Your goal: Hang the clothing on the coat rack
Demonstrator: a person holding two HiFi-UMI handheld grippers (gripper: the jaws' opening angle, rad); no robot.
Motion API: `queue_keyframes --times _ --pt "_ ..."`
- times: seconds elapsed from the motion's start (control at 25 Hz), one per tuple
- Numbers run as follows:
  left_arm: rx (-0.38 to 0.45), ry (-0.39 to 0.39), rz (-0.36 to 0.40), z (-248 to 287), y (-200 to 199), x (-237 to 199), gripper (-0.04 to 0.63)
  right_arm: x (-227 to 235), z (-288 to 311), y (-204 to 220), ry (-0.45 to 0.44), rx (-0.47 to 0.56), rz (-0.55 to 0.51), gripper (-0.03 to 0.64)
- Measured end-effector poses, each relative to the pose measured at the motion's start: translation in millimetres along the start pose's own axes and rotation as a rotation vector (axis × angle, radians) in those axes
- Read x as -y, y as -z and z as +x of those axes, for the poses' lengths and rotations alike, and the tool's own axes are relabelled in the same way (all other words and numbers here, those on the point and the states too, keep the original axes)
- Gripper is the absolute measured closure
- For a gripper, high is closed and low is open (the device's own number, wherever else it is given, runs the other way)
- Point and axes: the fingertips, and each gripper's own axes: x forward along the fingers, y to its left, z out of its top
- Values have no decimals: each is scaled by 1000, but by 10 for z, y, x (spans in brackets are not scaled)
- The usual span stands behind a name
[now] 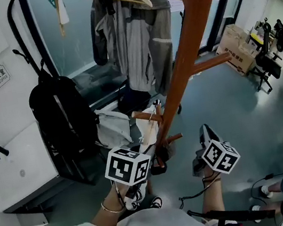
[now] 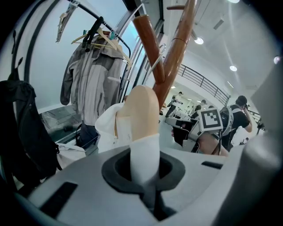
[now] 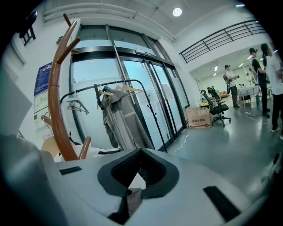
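Holding white clothing beside the coat rack

Nearest, the left gripper (image 1: 155, 161) is clamped on white clothing (image 2: 110, 128) draped over a pale wooden hanger (image 2: 142, 110), whose rounded end rises just past the jaws. The fabric is plain white and bunches in soft folds to the left of the hanger. To the right, the right gripper (image 3: 132, 183) has its jaws together; a pale scrap shows in their gap, and I cannot tell what it is. Just beyond stands the brown wooden coat rack (image 1: 193, 35), its pegs angled upward. Farther off hangs a grey jacket (image 1: 138, 34), with a black backpack (image 1: 60, 113) to its left.
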Motion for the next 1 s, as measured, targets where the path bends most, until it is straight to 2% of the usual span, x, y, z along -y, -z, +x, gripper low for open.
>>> queue_keyframes --times 0.32,1.0 --pt "-20 6 4 83 53 -12 571 54 12 52 14 0 13 594" --pt "-81 -49 17 218 194 -8 571 161 -2 116 14 -15 34 594"
